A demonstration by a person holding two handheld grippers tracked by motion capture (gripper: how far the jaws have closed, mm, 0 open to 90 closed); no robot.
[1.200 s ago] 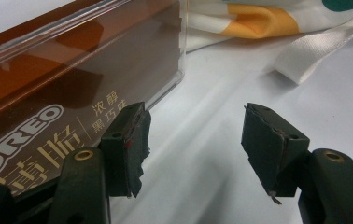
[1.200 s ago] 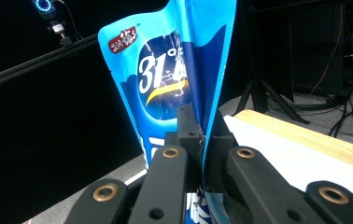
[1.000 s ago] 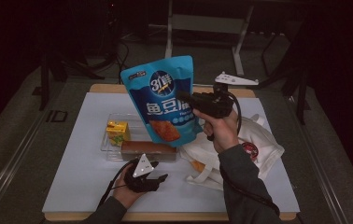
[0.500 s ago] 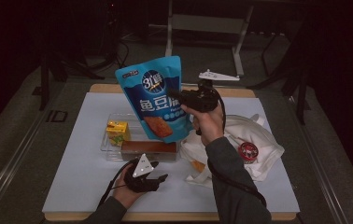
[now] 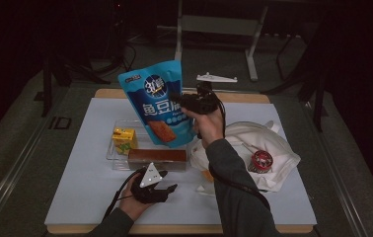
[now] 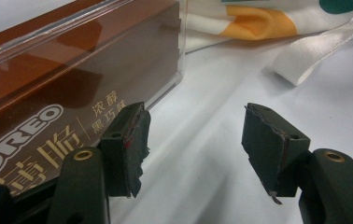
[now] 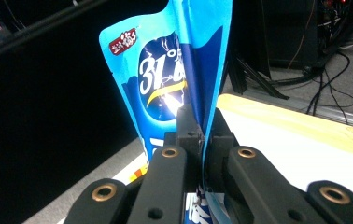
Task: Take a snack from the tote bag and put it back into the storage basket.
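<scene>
Right gripper [image 5: 182,102]: my jaws are clamped flat on the right edge of the blue snack pouch [image 5: 157,101], which I hold upright and slightly tilted in the air above the clear tray [image 5: 111,152]; my forearm rises steeply from the bottom edge, wrist bent left. Left gripper [image 5: 167,188]: my jaws stand apart with nothing between them, low on the white mat [image 5: 76,197], just in front of the brown biscuit box [image 5: 157,156]. Yellow carton [image 5: 125,139] sits in the tray's left part. White cloth bag [image 5: 273,148] lies right of my arm. Bare mat lies left and near.
</scene>
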